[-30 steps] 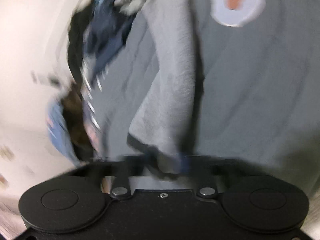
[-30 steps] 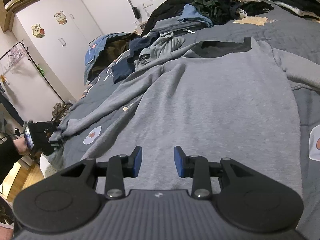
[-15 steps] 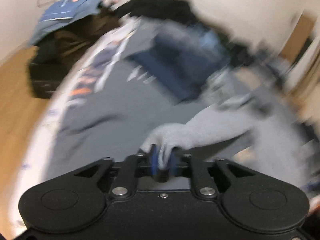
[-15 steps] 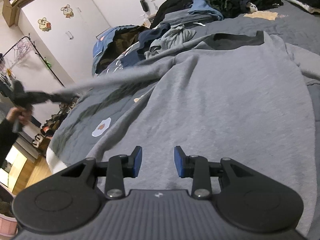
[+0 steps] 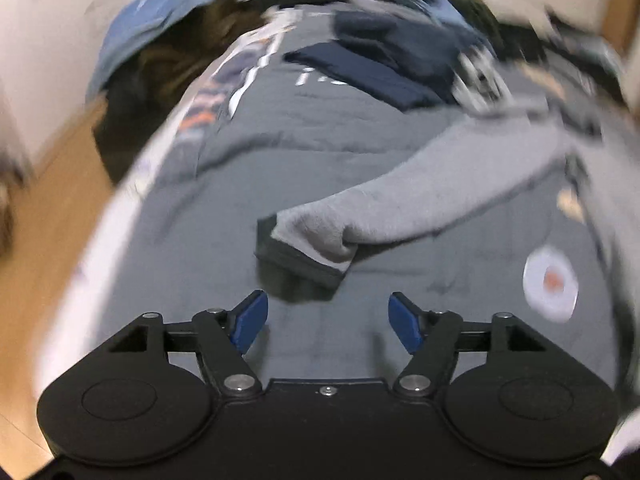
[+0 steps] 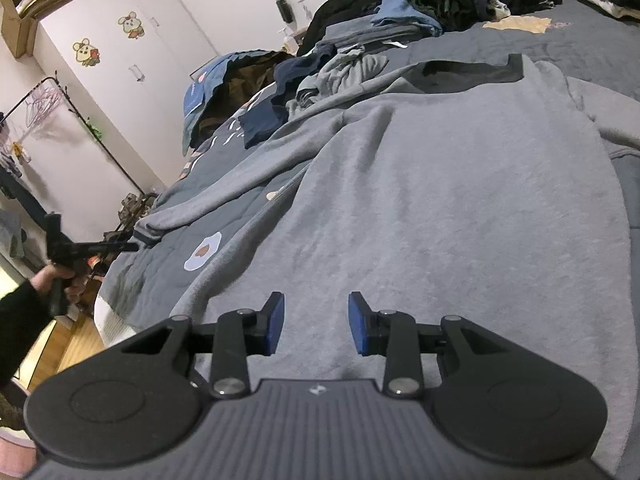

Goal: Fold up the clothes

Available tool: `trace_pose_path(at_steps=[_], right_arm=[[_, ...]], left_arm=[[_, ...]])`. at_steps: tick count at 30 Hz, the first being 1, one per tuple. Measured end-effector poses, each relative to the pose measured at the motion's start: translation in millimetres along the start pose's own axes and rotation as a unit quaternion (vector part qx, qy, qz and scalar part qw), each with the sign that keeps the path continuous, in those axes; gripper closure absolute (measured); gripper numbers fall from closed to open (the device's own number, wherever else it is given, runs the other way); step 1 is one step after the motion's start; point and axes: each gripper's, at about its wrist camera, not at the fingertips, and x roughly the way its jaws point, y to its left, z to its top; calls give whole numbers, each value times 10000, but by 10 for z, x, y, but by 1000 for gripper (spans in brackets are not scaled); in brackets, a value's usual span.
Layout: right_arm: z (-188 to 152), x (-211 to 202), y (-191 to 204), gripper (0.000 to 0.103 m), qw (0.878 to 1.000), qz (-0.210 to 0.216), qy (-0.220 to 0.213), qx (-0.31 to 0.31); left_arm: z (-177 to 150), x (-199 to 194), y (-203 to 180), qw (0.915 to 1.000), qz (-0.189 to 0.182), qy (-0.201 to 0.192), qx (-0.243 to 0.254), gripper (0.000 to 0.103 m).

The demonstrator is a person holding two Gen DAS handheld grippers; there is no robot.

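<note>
Sweatshirt (image 6: 460, 208): grey, spread flat across the middle of the bed (image 6: 580, 44); one sleeve (image 5: 400, 200) runs out toward the bed's left edge, cuff (image 5: 304, 256) lying free.
Your left gripper (image 5: 328, 316): jaws wide, empty, just short of the cuff.
Your right gripper (image 6: 316, 322): jaws moderately apart, empty, over the sweatshirt's hem.
Clothes pile (image 6: 440, 4): along the bed's far edge.
</note>
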Motion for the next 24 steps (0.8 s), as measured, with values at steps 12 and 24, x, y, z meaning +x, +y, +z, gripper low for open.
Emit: trace_pose_path(at_steps=[12, 24], right_arm=[[11, -65, -7, 69, 10000, -76, -46, -7], [-10, -13, 66, 69, 9999, 150, -73, -35]], left_arm=[[302, -159, 483, 9743, -955, -311, -2017, 100], [68, -486, 172, 9987, 233, -415, -196, 43]])
